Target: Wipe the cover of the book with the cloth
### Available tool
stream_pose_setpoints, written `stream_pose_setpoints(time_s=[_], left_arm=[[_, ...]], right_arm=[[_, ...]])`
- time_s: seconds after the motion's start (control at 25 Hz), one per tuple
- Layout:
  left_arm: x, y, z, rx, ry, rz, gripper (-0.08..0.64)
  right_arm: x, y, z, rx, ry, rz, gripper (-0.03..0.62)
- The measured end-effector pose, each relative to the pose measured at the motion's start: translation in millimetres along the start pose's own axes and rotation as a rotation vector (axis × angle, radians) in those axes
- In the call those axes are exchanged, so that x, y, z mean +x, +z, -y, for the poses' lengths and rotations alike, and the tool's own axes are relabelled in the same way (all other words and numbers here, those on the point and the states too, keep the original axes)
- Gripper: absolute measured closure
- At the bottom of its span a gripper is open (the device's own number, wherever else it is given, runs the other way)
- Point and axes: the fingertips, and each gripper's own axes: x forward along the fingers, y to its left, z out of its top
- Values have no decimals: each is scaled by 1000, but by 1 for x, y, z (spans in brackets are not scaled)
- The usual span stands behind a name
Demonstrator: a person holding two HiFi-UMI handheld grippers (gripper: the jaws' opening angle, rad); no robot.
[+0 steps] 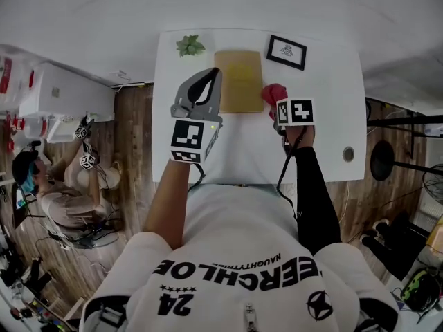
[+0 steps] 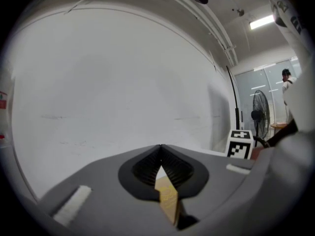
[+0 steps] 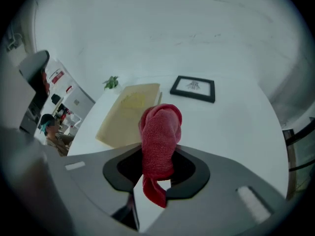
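White table [image 1: 332,81] bears the book [image 1: 241,81], just left of the right gripper [image 3: 158,154], which clamps the cloth [image 3: 160,127]; left gripper [image 2: 160,149] is clenched, empty.

White lettered T-shirt [image 1: 228,230], black right sleeve [image 1: 309,199], grey left gripper [image 1: 217,72] with black-and-white marker cube [image 1: 188,140]

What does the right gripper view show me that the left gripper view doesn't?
Only the right gripper view: the red cloth clamped in the right gripper, the framed picture, the small plant, and the full cover of the book on the white table. Only the left gripper view: the left gripper with jaws shut and empty, a standing fan, and the marker cube of the right gripper. Both: the book, just a sliver in the left one, and the pale wall.
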Motion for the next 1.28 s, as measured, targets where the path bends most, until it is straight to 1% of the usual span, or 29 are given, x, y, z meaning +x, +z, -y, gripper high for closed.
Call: stream_pose_setpoints(time_s=[0.08, 0.16, 0.28, 0.36, 0.44, 0.56, 0.64, 0.72, 0.84, 0.92, 1.0, 1.16, 1.28], left_arm=[[5, -4, -9, -15, -15, 4, 514], [6, -8, -18, -28, -21, 7, 514], [5, -15, -31, -39, -17, 4, 514], [3, -16, -37, -43, -9, 5, 514], [-1, -17, -41, -42, -2, 5, 514], [-9, -22, -46, -43, 11, -4, 514], [-14, -27, -52, -46, 26, -15, 514], [-17, -32, -58, -45, 37, -26, 514], [-19, -37, -60, -50, 39, -36, 514], [-16, -36, -62, -51, 36, -35, 514], [-8, -31, -61, -48, 24, -22, 514], [7, -21, -55, -46, -12, 3, 514], [12, -19, -48, -46, -38, 10, 514]], right_arm=[[-5, 34, -8, 7, -1, 75, 486], [-3, 67, -25, -3, 5, 133, 486], [10, 107, -60, -33, 19, 183, 486], [23, 127, -83, -44, 35, 194, 486], [40, 136, -105, -56, 58, 179, 486], [72, 131, -131, -79, 85, 114, 486], [93, 126, -141, -81, 92, 80, 486], [101, 129, -146, -97, 84, 82, 488], [98, 130, -140, -118, 59, 51, 488], [94, 127, -125, -111, 22, 27, 488], [88, 125, -99, -78, -20, 19, 488], [75, 113, -44, 21, -86, 15, 488], [71, 108, -21, 68, -109, 29, 486]])
